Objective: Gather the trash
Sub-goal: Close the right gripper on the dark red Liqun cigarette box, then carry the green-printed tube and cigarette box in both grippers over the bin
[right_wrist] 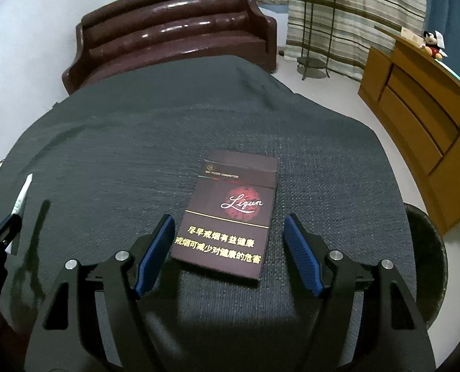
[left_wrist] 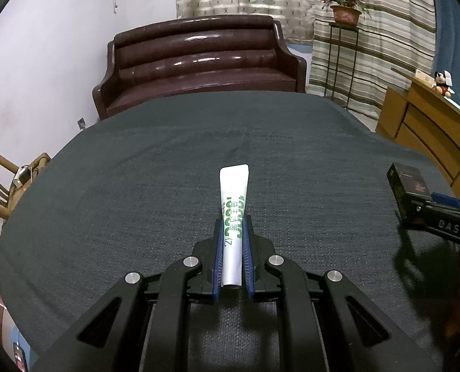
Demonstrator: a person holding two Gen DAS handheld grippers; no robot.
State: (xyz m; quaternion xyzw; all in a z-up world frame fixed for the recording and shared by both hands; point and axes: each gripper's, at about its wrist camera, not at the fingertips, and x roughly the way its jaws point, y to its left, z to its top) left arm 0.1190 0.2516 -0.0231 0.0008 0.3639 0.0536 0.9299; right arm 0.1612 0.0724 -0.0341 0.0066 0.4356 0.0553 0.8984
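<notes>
My left gripper [left_wrist: 233, 220] is shut on a white tube with green print [left_wrist: 233, 204], which points forward above the dark cloth-covered table [left_wrist: 168, 170]. The tube also shows edge-on at the left of the right wrist view [right_wrist: 21, 197]. My right gripper [right_wrist: 226, 220] is open, its blue pads on either side of a dark cigarette box [right_wrist: 230, 214] that lies flat on the table. The pads do not touch the box. The box and the right gripper show at the right edge of the left wrist view [left_wrist: 408, 186].
A brown leather sofa [left_wrist: 199, 59] stands behind the table. A wooden cabinet [right_wrist: 415, 108] with a plush toy [right_wrist: 432, 45] is at the right. A plant stand [left_wrist: 343, 46] stands by striped curtains. A dark round stool [right_wrist: 428, 248] sits at the table's right.
</notes>
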